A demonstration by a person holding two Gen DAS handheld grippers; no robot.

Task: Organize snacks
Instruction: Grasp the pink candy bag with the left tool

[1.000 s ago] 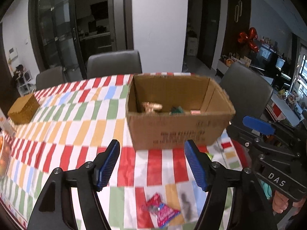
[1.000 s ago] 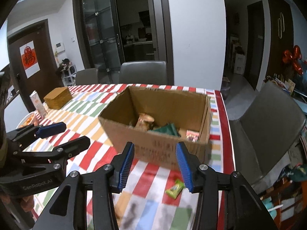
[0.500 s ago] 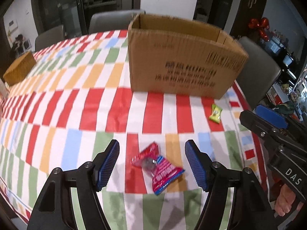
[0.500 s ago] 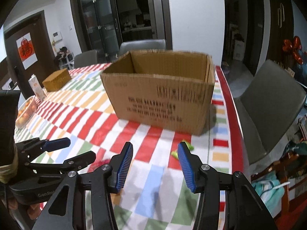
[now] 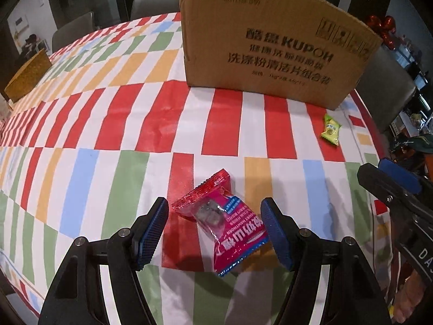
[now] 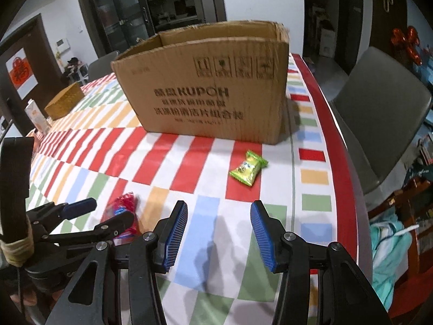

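A red and pink snack packet [image 5: 222,222] lies flat on the striped tablecloth. My left gripper [image 5: 215,228] is open, low over the table, with the packet between its blue pads, not pinched. The packet also shows in the right wrist view [image 6: 123,208], partly behind the left gripper [image 6: 89,214]. A small green snack packet [image 6: 248,168] lies near the box's right front corner; it also shows in the left wrist view [image 5: 330,130]. My right gripper [image 6: 218,230] is open and empty, short of the green packet. The open cardboard box [image 6: 205,92] stands behind; its inside is hidden.
A small brown woven box [image 6: 65,100] and a carton [image 6: 35,116] stand at the far left of the table. Grey chairs stand behind the table [image 5: 155,0] and to its right [image 6: 379,113]. The table's red edge [image 6: 343,162] runs close on the right.
Both grippers have dropped from above the box to just over the tablecloth in front of it. The left one has come forward around the red packet. Both stay open.
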